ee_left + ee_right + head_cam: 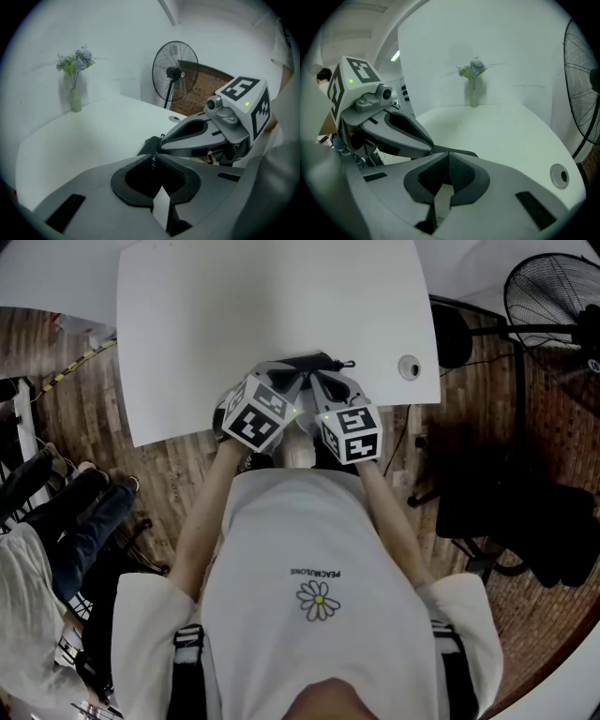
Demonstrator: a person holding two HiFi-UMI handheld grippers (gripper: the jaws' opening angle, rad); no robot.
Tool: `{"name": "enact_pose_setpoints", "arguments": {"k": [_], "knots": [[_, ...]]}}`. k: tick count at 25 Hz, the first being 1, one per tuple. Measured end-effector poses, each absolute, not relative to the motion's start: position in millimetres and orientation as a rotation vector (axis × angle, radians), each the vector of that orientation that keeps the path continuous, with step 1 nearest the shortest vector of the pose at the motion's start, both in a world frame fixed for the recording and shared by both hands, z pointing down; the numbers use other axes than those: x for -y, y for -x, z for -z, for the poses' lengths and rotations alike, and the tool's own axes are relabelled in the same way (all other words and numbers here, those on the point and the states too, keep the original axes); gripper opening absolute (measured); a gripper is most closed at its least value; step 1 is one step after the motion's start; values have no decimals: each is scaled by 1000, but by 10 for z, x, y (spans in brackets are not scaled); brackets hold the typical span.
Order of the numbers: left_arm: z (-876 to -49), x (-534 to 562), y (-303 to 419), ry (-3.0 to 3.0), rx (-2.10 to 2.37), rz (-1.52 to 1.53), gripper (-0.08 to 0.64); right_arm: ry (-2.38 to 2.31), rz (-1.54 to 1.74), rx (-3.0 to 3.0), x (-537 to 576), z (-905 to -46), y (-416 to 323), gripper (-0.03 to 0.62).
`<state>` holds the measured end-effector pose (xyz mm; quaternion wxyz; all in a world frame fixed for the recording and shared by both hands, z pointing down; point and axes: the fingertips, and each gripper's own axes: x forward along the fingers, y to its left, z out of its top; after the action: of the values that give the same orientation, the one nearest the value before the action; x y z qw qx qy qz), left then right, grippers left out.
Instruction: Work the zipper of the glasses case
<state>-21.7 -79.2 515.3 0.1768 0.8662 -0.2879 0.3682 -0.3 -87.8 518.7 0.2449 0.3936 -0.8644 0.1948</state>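
Observation:
A black glasses case (pixel 317 361) lies at the near edge of the white table (pixel 272 306), its small zipper pull (pixel 348 363) sticking out to the right. Both grippers meet over it. In the left gripper view my left gripper (pixel 154 158) has its tips pressed together on a thin dark strip of the case (pixel 148 145) with pale print on it. The right gripper (pixel 448 155) is shut, its tips at the case's flat black edge (pixel 461 153); whether it pinches anything there is hidden. Each gripper's grey body crosses the other's view.
A vase of flowers (pixel 75 89) stands at the table's far side. A round cable hole (pixel 409 367) sits near the right corner. A standing fan (pixel 553 296) and a black chair (pixel 525 512) are on the wooden floor to the right.

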Motion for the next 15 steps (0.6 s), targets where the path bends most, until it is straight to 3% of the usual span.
{"name": "enact_pose_setpoints", "arguments": {"k": [8, 15], "knots": [[-5251, 797, 240, -2414, 890, -1161, 32, -970, -490, 2398, 912, -5143, -49, 8], [-5253, 793, 252, -2386, 946, -1128, 29, -536, -88, 2264, 1115, -5325, -325, 9]]}}
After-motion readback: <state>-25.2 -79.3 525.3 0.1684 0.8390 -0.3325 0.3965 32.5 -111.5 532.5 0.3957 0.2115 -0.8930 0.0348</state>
